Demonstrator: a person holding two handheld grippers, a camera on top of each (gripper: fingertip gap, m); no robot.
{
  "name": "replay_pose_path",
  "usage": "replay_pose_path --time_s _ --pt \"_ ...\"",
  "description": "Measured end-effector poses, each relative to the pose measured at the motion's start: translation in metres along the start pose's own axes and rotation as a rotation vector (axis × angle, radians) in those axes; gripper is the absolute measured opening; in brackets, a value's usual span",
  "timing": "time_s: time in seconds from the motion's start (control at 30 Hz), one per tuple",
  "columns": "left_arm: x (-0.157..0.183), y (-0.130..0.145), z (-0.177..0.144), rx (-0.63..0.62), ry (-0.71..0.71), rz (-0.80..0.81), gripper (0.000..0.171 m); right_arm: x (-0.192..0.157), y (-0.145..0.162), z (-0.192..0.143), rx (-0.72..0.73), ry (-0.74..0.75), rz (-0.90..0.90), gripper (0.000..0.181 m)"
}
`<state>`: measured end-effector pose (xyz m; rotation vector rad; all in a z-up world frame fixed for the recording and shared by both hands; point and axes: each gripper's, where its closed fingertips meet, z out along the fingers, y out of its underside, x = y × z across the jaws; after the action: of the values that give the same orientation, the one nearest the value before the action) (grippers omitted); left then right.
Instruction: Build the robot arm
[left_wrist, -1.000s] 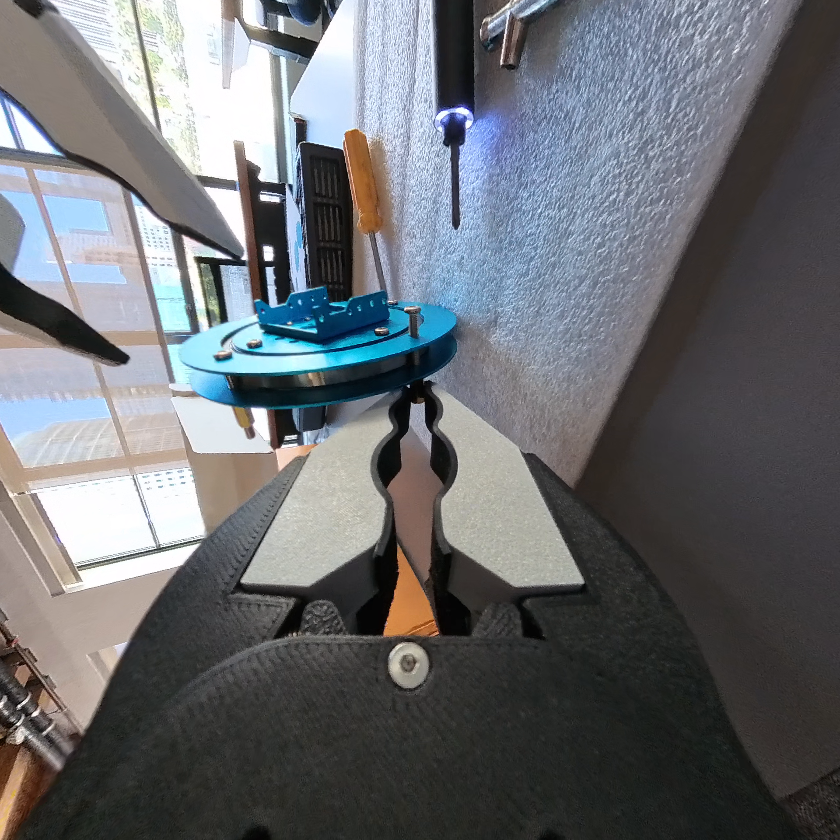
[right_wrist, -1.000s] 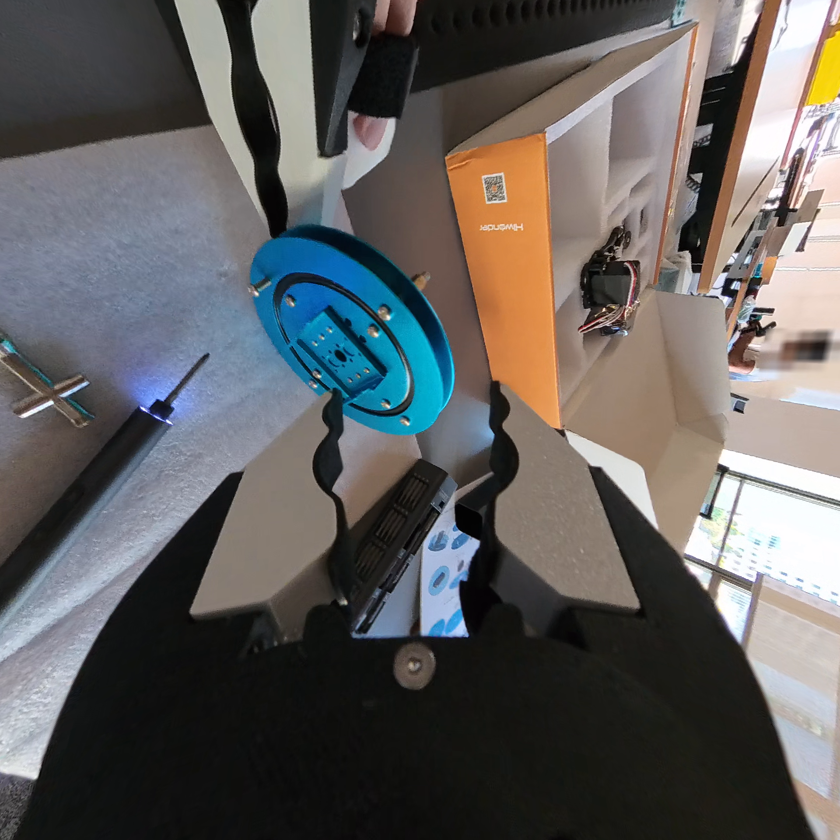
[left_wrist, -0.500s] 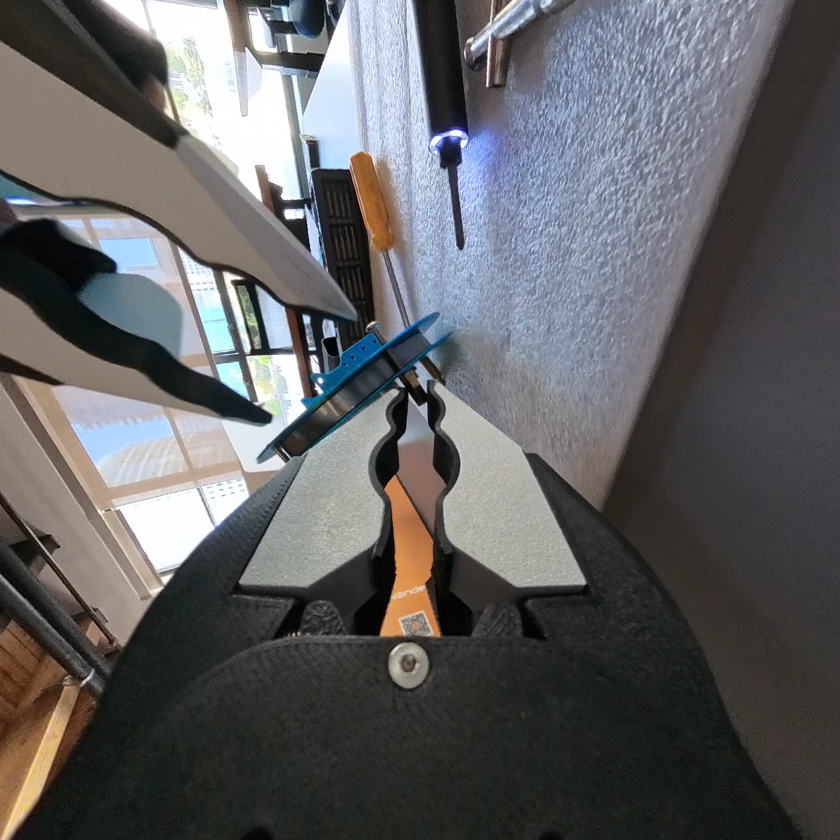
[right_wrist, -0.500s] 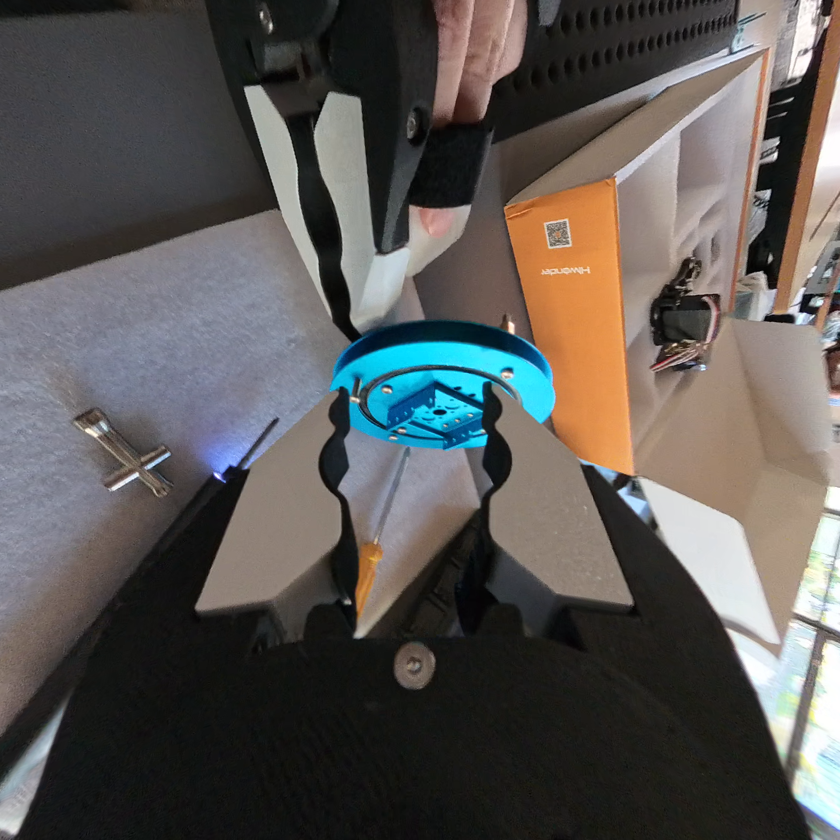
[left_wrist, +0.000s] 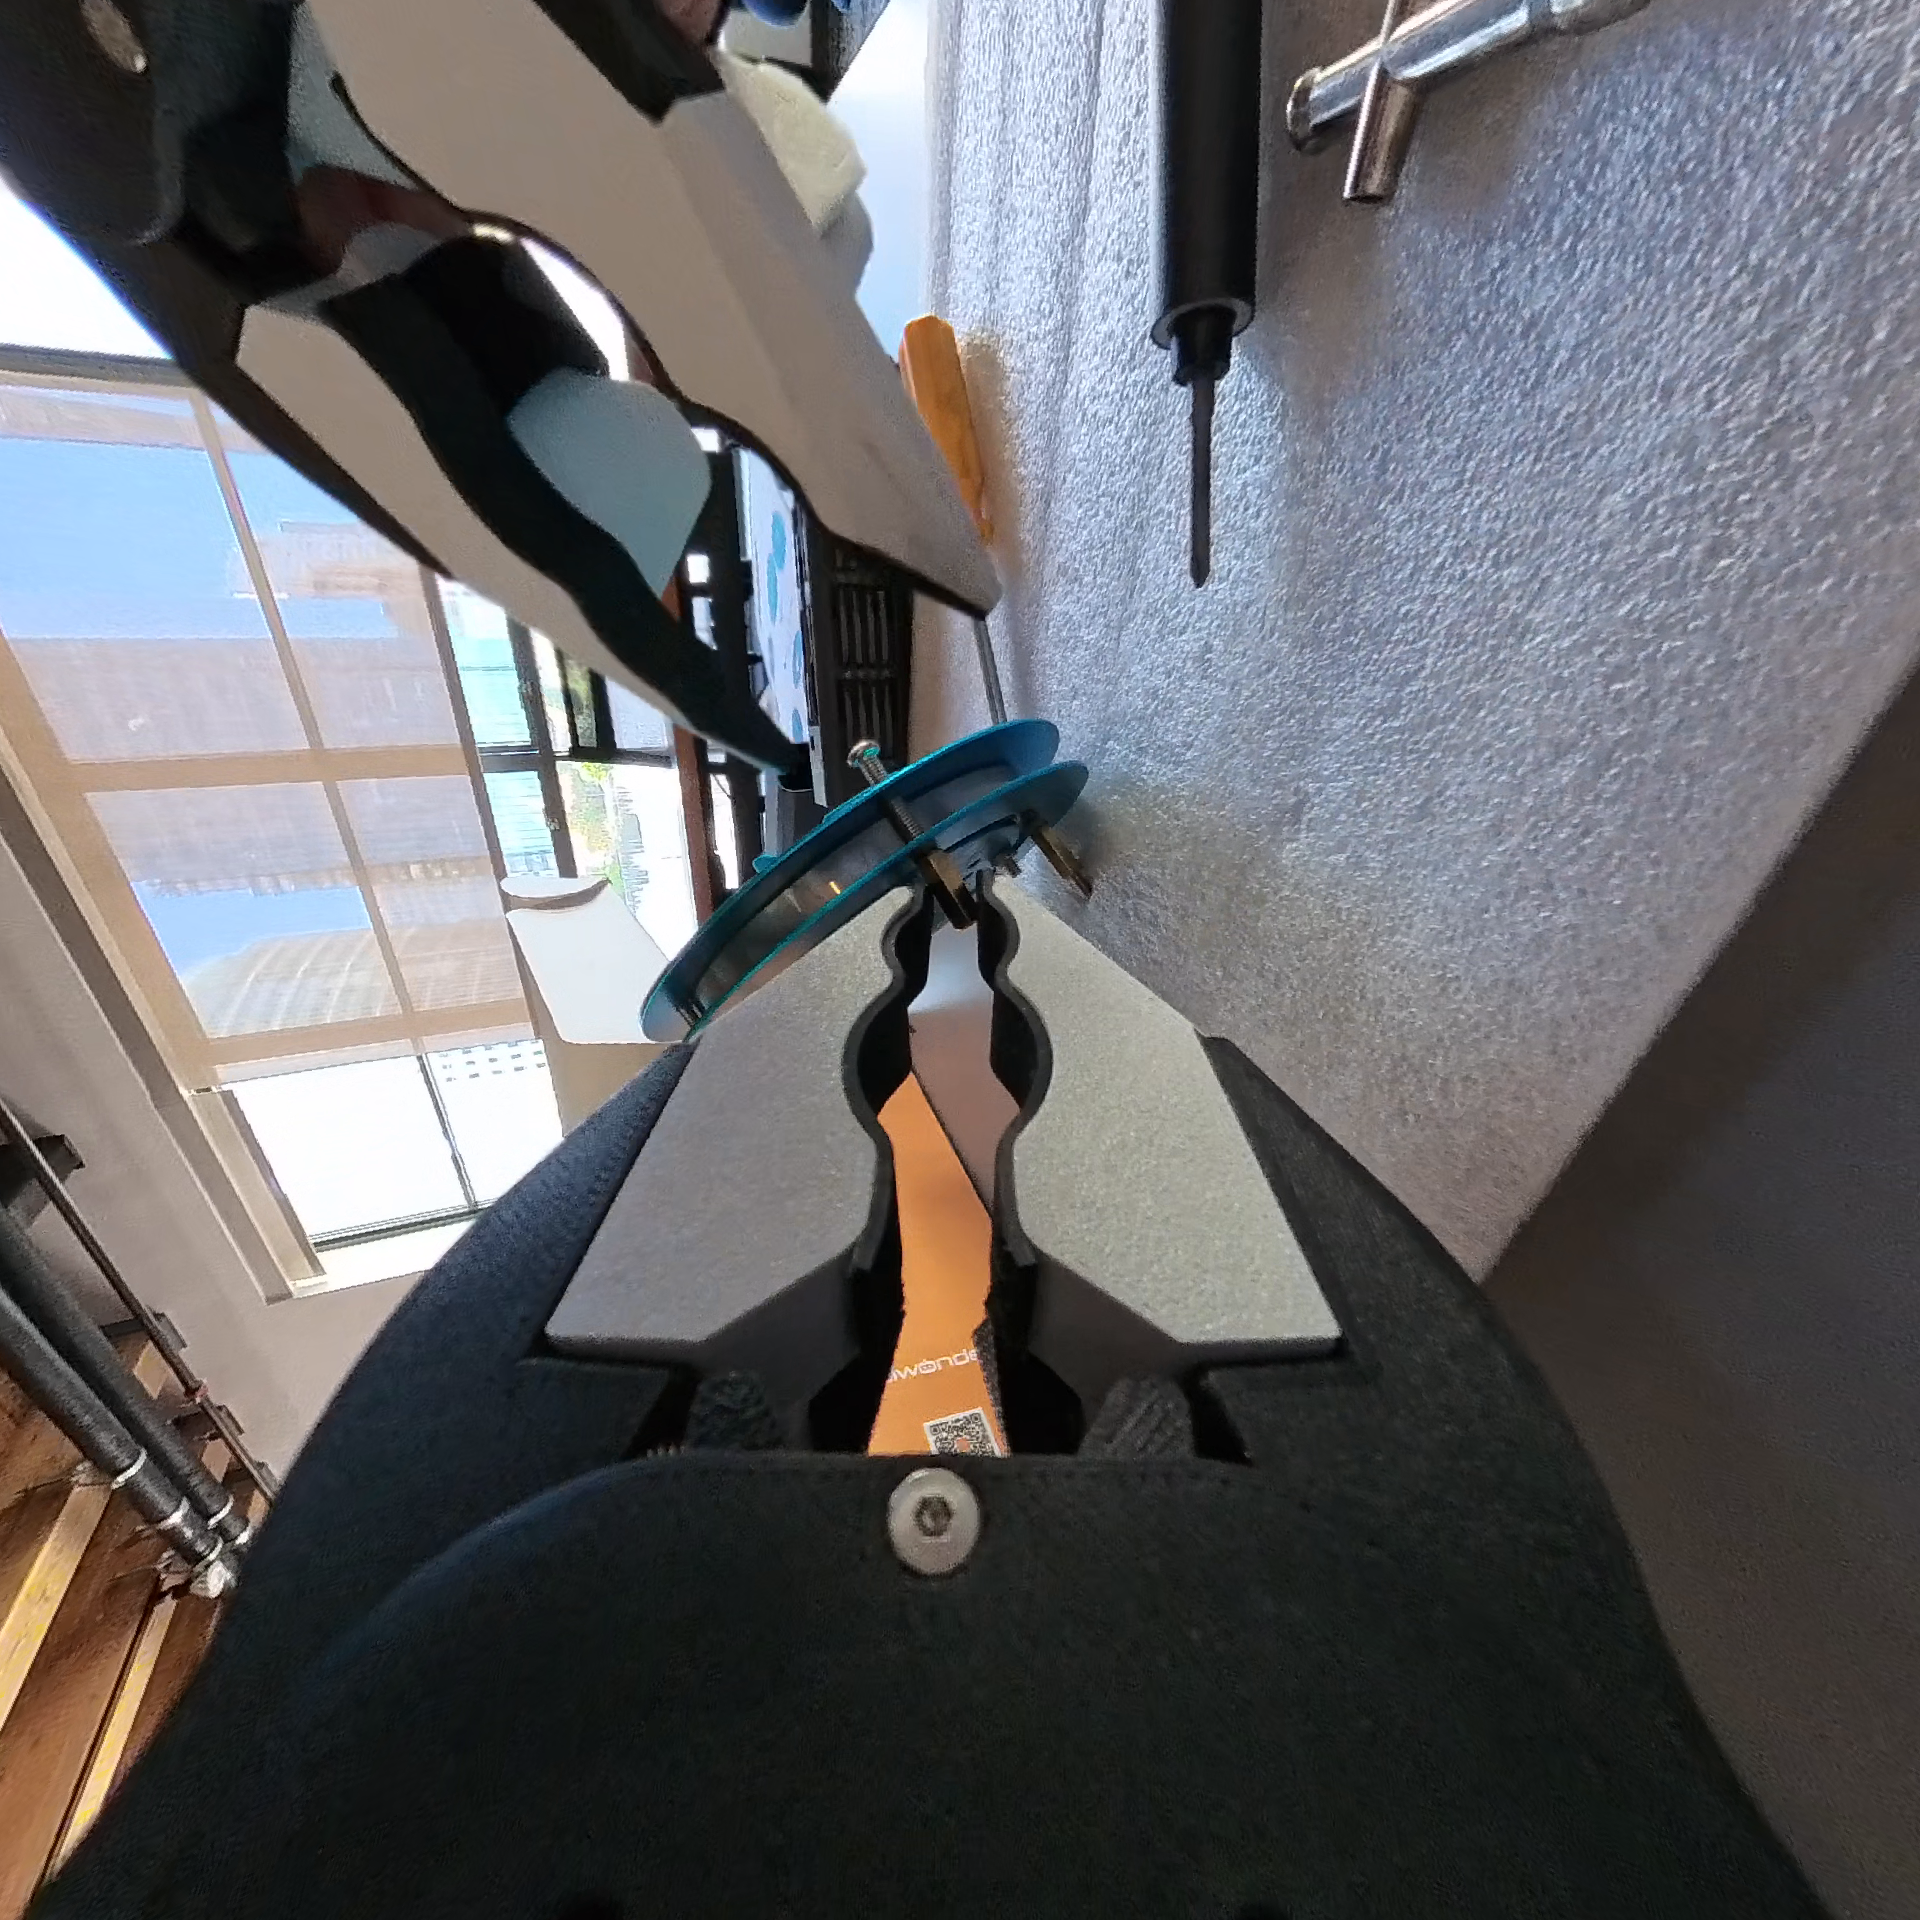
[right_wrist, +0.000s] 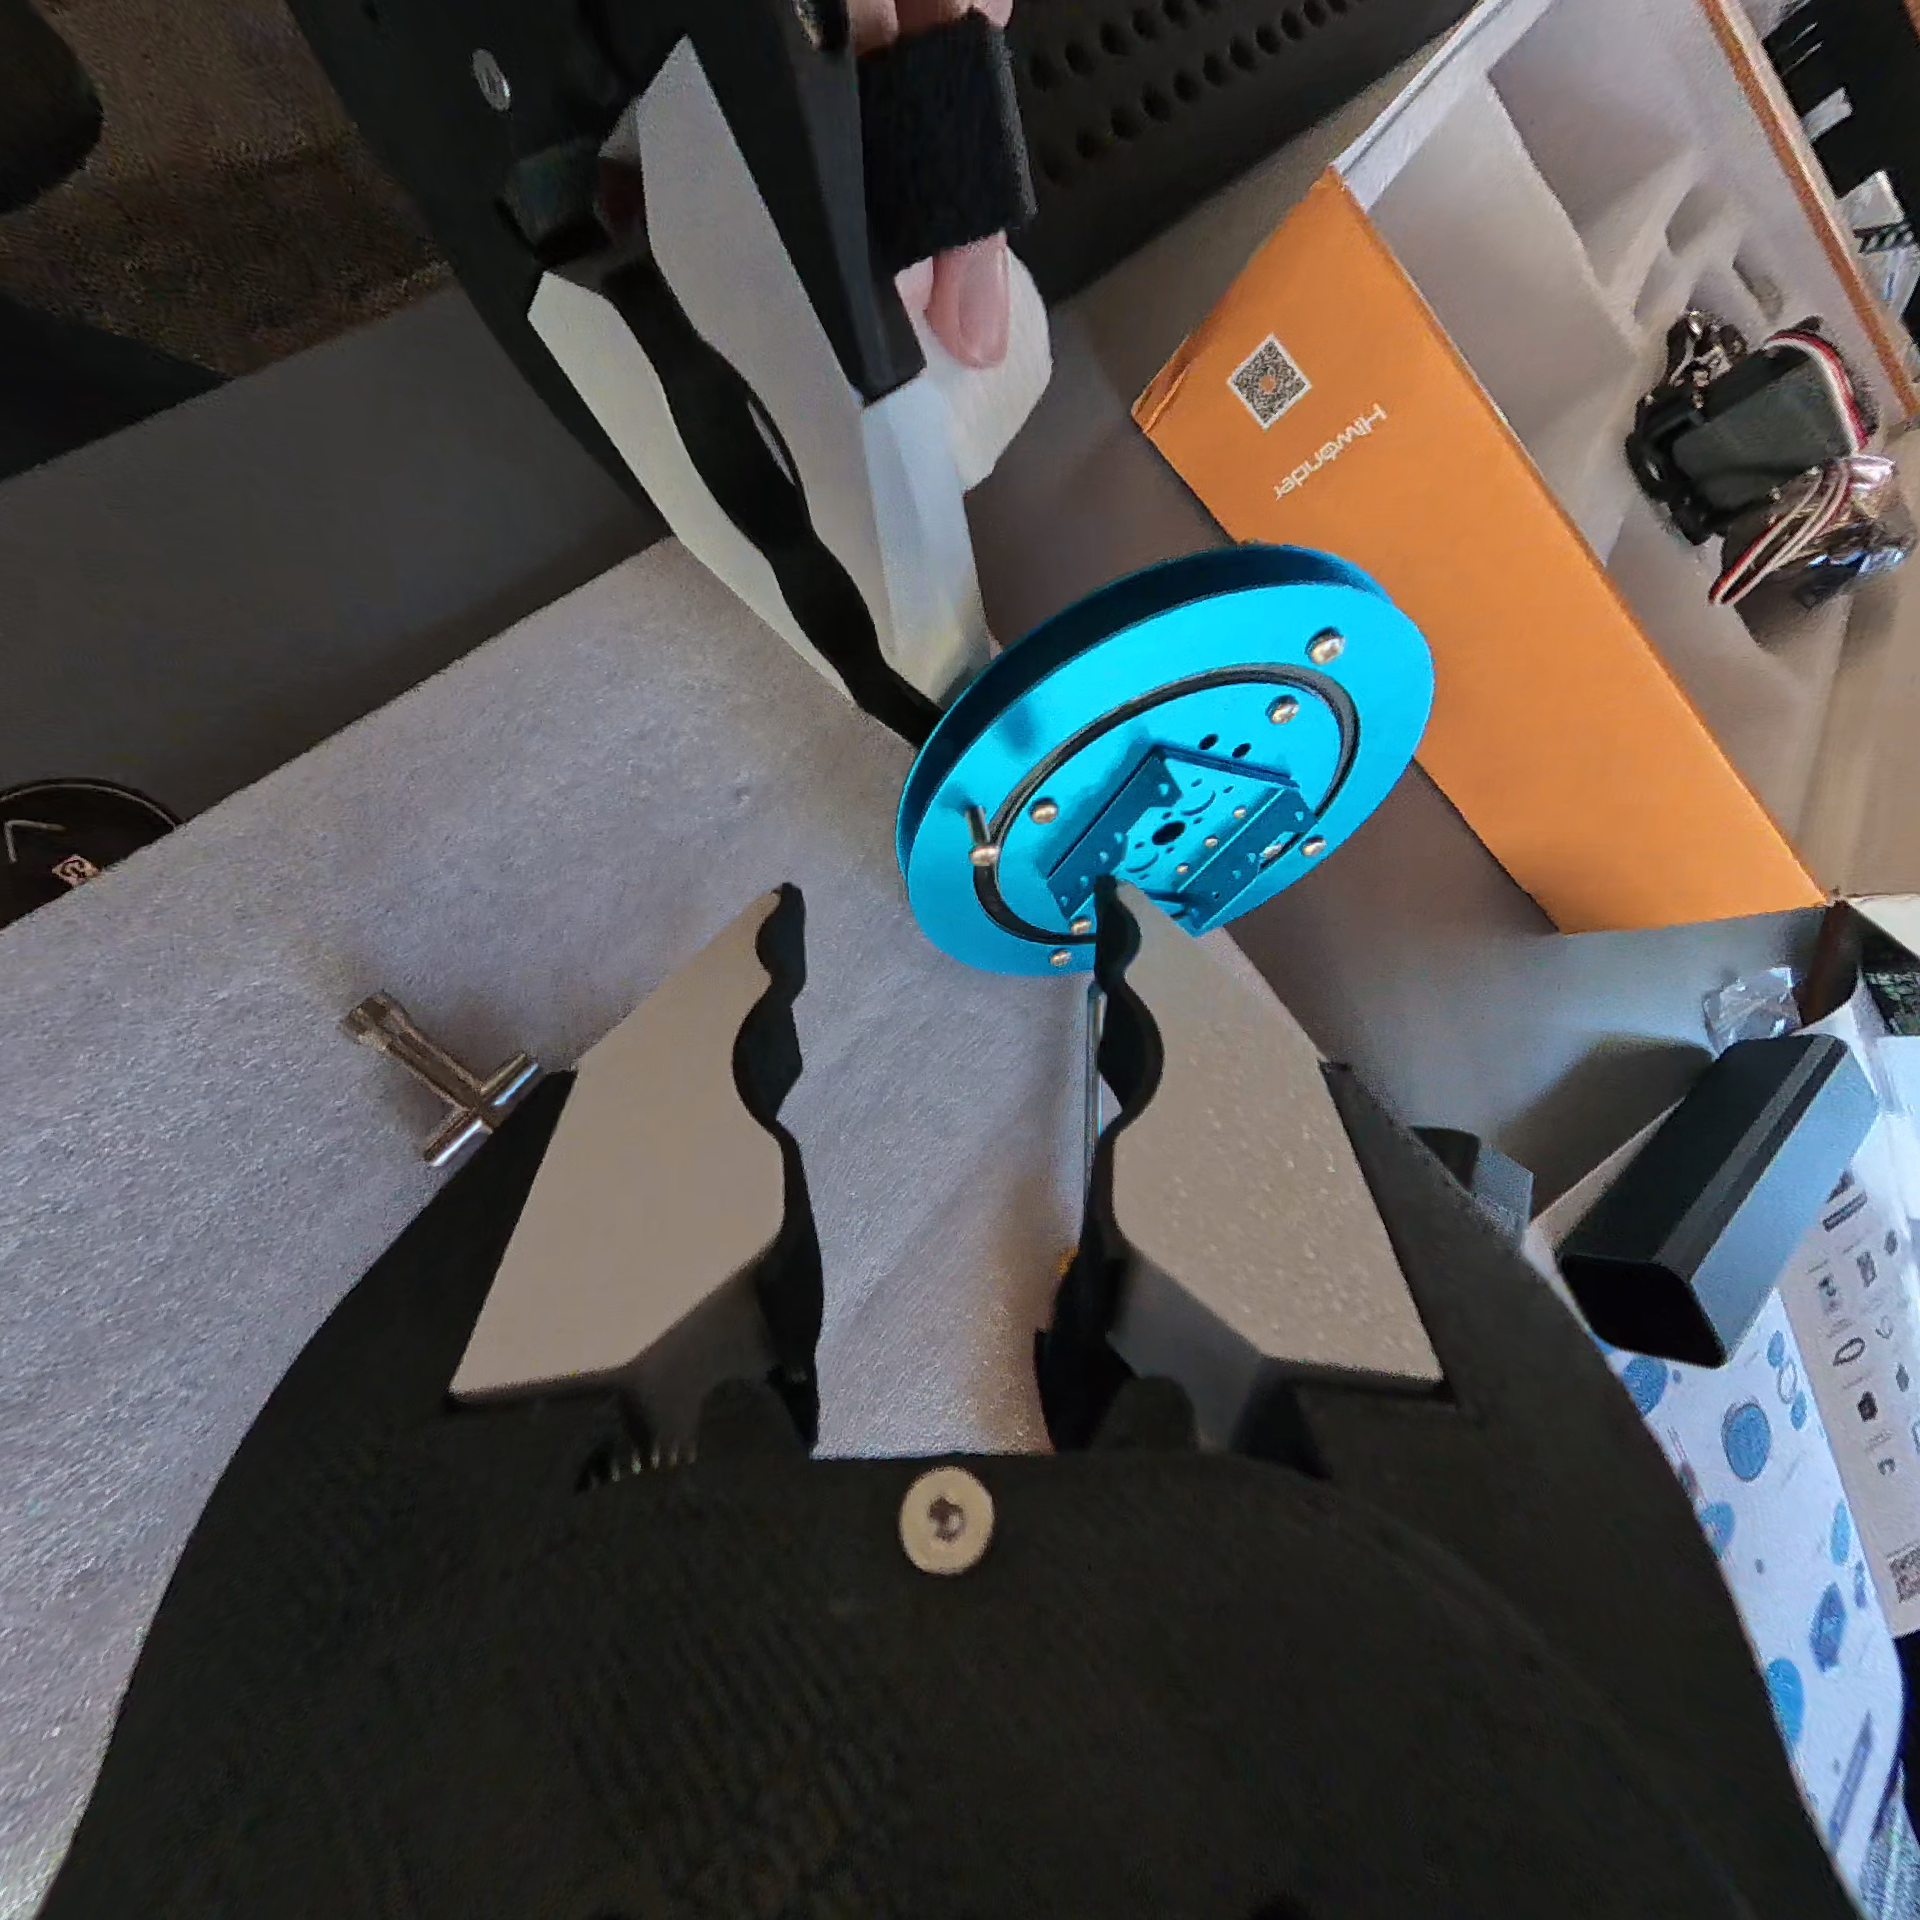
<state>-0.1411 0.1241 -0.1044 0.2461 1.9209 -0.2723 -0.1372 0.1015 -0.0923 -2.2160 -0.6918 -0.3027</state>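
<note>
Two blue discs, stacked on standoffs, form one turntable (right_wrist: 1164, 769) with one bracket (right_wrist: 1179, 831) bolted to its face. My left fingers (left_wrist: 951, 904) are pinched nearly closed on a brass standoff (left_wrist: 951, 894) under it, holding it tilted on edge above the foam mat (right_wrist: 468, 831), face toward my right side. My right fingers (right_wrist: 945, 914) gape wide and hold nothing, one tip just before the bracket. One cross wrench (right_wrist: 447, 1070), two screwdrivers (left_wrist: 1195, 260) (left_wrist: 940, 416) and one orange box (right_wrist: 1455, 644) lie about the worktop.
</note>
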Motion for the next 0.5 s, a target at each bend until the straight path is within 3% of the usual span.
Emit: replay_pose_path --time_s 0.2,0.4,0.5 --pt "0.000 -0.001 0.000 -0.004 0.004 0.005 0.007 -0.004 -0.002 -0.001 0.049 0.004 0.032 0.046" --pt "-0.002 -0.002 0.002 -0.015 0.006 -0.005 0.006 0.004 0.006 0.012 0.075 0.070 0.209 0.046" --pt "-0.004 -0.003 0.002 -0.023 0.001 -0.016 0.006 0.007 0.008 0.011 0.105 0.183 0.247 0.031"
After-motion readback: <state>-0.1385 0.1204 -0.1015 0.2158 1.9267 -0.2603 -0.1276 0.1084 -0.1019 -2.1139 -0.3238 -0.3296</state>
